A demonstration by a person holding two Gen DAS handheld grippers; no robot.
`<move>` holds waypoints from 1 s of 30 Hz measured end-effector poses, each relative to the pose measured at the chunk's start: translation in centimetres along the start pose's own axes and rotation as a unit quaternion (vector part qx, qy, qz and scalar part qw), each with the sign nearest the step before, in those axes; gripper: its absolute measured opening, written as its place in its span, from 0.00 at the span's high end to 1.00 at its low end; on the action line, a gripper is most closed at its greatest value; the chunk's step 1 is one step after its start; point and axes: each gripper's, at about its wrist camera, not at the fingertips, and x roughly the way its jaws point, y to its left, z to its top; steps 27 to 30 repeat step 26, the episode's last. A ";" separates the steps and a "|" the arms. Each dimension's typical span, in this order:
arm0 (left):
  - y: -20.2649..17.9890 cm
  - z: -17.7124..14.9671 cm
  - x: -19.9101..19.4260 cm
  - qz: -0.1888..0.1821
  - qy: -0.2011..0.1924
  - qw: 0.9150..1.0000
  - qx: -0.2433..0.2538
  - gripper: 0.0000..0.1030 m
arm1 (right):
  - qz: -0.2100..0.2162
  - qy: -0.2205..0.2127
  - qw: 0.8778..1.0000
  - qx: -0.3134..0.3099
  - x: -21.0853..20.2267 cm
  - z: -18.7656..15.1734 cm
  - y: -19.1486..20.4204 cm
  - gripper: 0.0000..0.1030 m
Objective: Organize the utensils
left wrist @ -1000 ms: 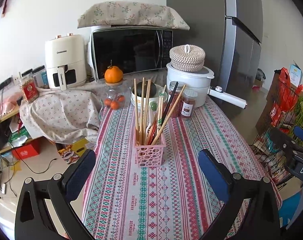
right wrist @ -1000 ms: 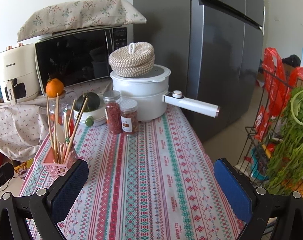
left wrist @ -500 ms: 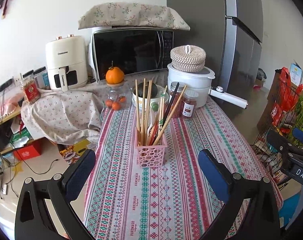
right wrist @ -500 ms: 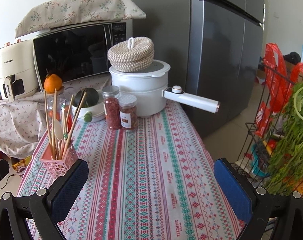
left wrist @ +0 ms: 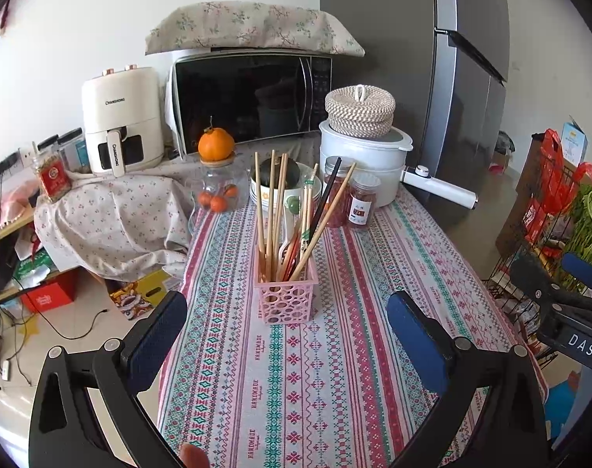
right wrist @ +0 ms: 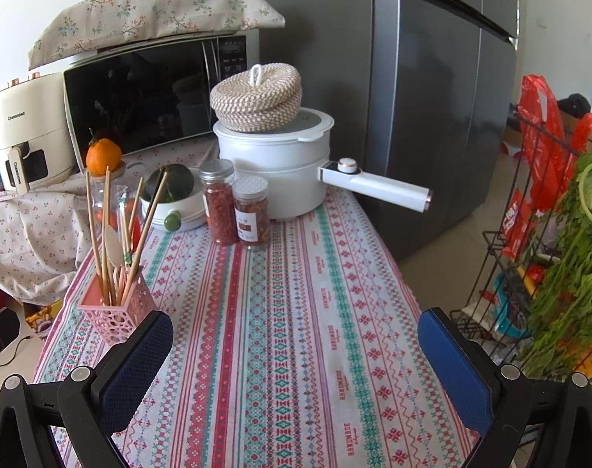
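Reads "CHANGHONG" on the air fryer [left wrist: 120, 121], "HANDMADE" along the tablecloth [left wrist: 256, 351], "DAS" on the right gripper [left wrist: 580, 345].

A table under a striped patterned tablecloth [left wrist: 346, 351] carries a pink holder [left wrist: 287, 299] of chopsticks [left wrist: 270, 210] near centre — farther back, two spice jars [right wrist: 237, 204], a white pot [right wrist: 280, 163] and a bowl [right wrist: 178, 214].

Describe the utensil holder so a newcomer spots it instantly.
On the striped tablecloth, in front of the white pot and two red-filled jars, stands a pink perforated basket. It alone bristles with upright chopsticks.
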 end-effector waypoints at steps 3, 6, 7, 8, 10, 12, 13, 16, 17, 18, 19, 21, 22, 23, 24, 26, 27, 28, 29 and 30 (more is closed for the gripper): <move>0.0 0.0 0.1 -0.013 0.000 1.000 -0.005 0.00 | 0.002 0.005 1.000 -0.002 0.2 -0.1 0.1 0.00; 0.0 0.2 0.0 -0.036 0.002 0.999 -0.009 0.00 | 0.004 0.007 1.000 0.000 0.2 -0.1 0.0 0.00; -0.2 0.2 -0.1 -0.045 0.000 0.999 -0.009 0.00 | 0.005 0.007 1.000 0.002 0.2 -0.1 0.0 0.00; -0.3 0.3 -0.3 -0.047 -0.003 0.999 -0.007 0.00 | 0.007 0.007 1.000 0.004 0.3 -0.1 -0.1 0.00; -1.0 0.3 -0.8 -0.037 -0.016 0.999 0.008 0.00 | 0.009 0.007 1.000 0.008 0.2 -0.1 -0.1 0.00; -1.6 0.3 -1.6 -0.020 -0.037 0.999 0.020 0.00 | 0.008 0.008 1.000 0.008 0.3 -0.1 -0.1 0.00; -1.7 0.3 -1.8 -0.016 -0.043 0.999 0.022 0.00 | 0.008 0.009 1.000 0.007 0.3 -0.1 -0.1 0.00; -1.8 0.4 -2.1 -0.032 -0.040 0.998 0.019 0.00 | 0.009 0.009 1.000 0.005 0.2 -0.1 -0.1 0.00; -1.7 0.4 -2.0 -0.036 -0.037 0.999 0.014 0.00 | 0.008 0.009 1.000 0.004 0.2 -0.1 -0.1 0.00; -1.6 0.4 -1.9 -0.039 -0.032 0.999 0.010 0.00 | 0.006 0.009 1.000 0.003 0.2 -0.1 -0.1 0.00; -1.6 0.4 -1.7 -0.040 -0.027 0.999 0.006 0.00 | 0.005 0.009 1.000 0.002 0.2 -0.1 -0.1 0.00; -1.4 0.3 -1.4 -0.041 -0.019 0.999 -0.001 0.00 | 0.005 0.010 1.000 0.003 0.2 -0.2 -0.1 0.00; -1.3 0.3 -1.3 -0.040 -0.016 0.999 -0.005 0.00 | 0.004 0.011 1.000 0.003 0.3 -0.2 -0.1 0.00; -1.2 0.2 -1.2 -0.040 -0.013 0.999 -0.008 0.00 | 0.004 0.011 1.000 0.004 0.3 -0.1 -0.1 0.00; -1.1 0.2 -1.2 -0.040 -0.012 0.999 -0.010 0.00 | 0.004 0.011 1.000 0.004 0.3 -0.1 -0.2 0.00; -1.1 0.2 -1.2 -0.043 -0.013 0.999 -0.012 0.00 | 0.004 0.011 1.000 0.004 0.3 -0.2 -0.2 0.00; -1.1 0.2 -1.2 -0.043 -0.013 0.999 -0.012 0.00 | 0.004 0.011 1.000 0.004 0.3 -0.2 -0.2 0.00; -1.1 0.2 -1.2 -0.043 -0.013 0.999 -0.012 0.00 | 0.004 0.011 1.000 0.004 0.3 -0.2 -0.2 0.00; -1.1 0.2 -1.2 -0.043 -0.013 0.999 -0.012 0.00 | 0.004 0.011 1.000 0.004 0.3 -0.2 -0.2 0.00; -1.1 0.2 -1.2 -0.043 -0.013 0.999 -0.012 0.00 | 0.004 0.011 1.000 0.004 0.3 -0.2 -0.2 0.00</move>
